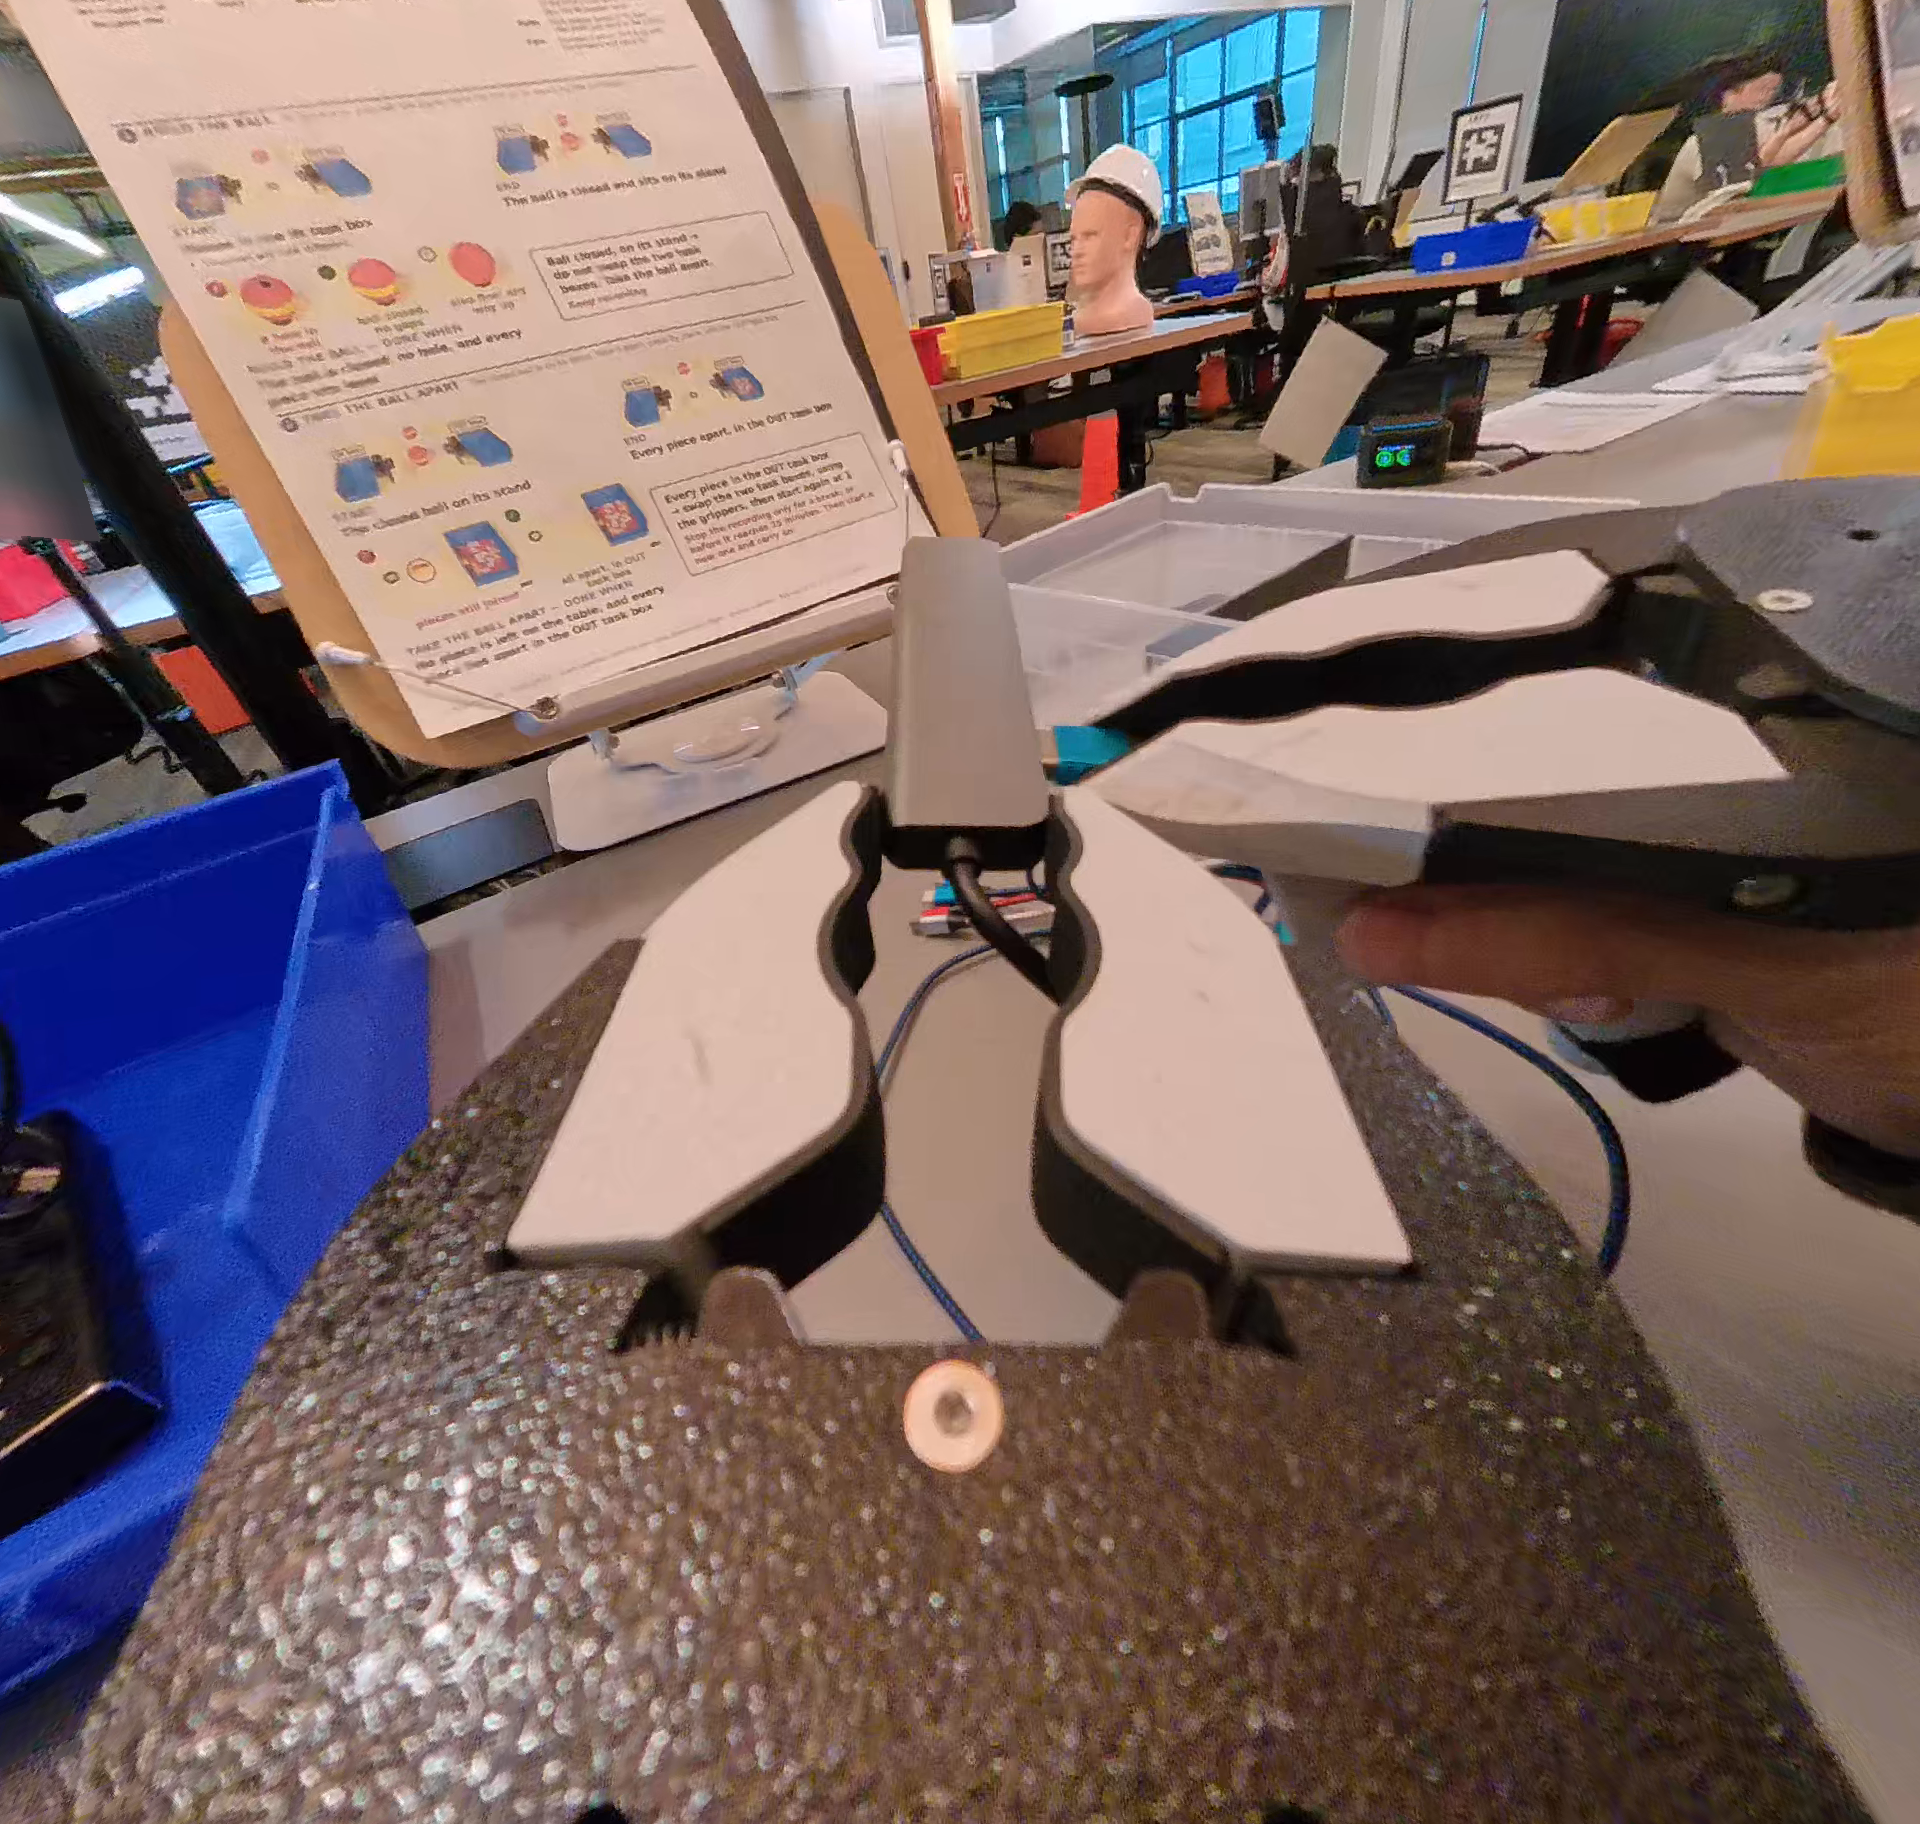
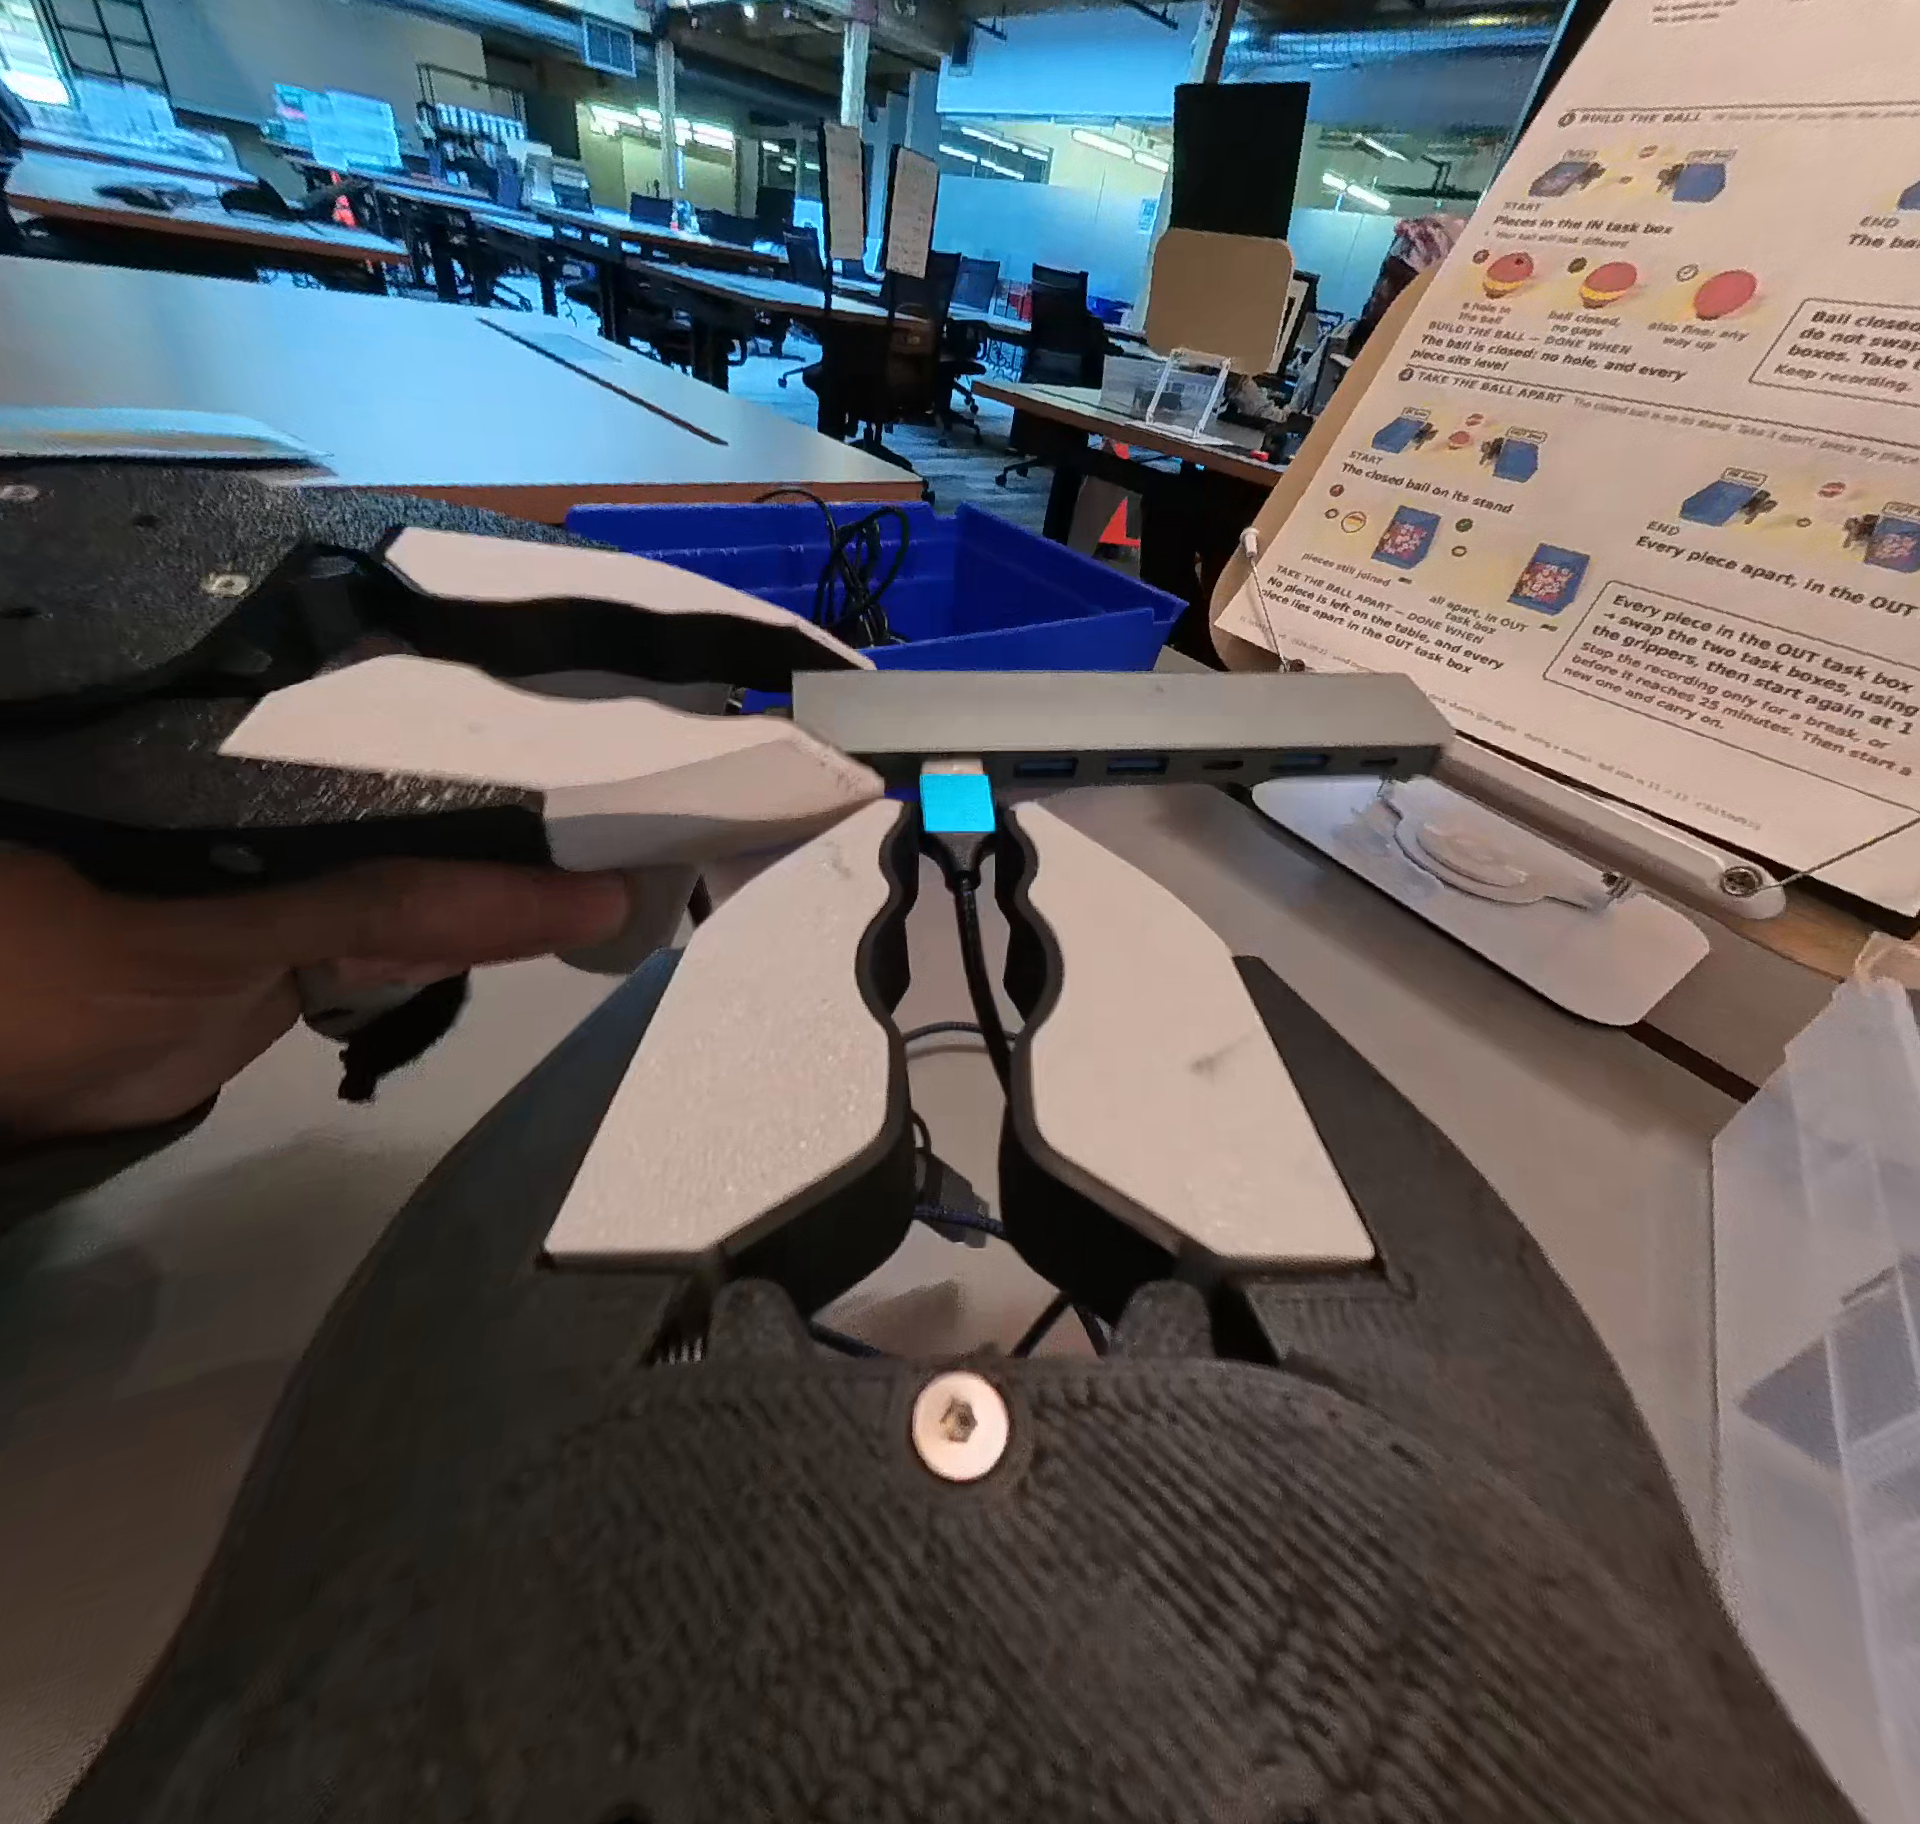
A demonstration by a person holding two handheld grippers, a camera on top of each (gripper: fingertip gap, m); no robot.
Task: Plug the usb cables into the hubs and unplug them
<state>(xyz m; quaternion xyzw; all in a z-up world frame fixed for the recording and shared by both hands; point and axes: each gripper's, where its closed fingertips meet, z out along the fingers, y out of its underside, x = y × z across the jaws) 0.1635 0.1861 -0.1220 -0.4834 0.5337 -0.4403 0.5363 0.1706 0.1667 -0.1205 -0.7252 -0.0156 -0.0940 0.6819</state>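
Above the table, left gripper [image 1: 964, 818] clamps the rigid, light hub [image 2: 1117, 712]; right gripper [image 2: 956, 818] pinches the plug [image 2: 956, 803] by its stiff shell.

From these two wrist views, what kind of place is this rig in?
Probably an open-plan lab or workshop used for data collection. Long rows of worktables run back under exposed ceilings, blue and yellow parts bins sit on benches, and an instruction sheet stands on an easel at the station.
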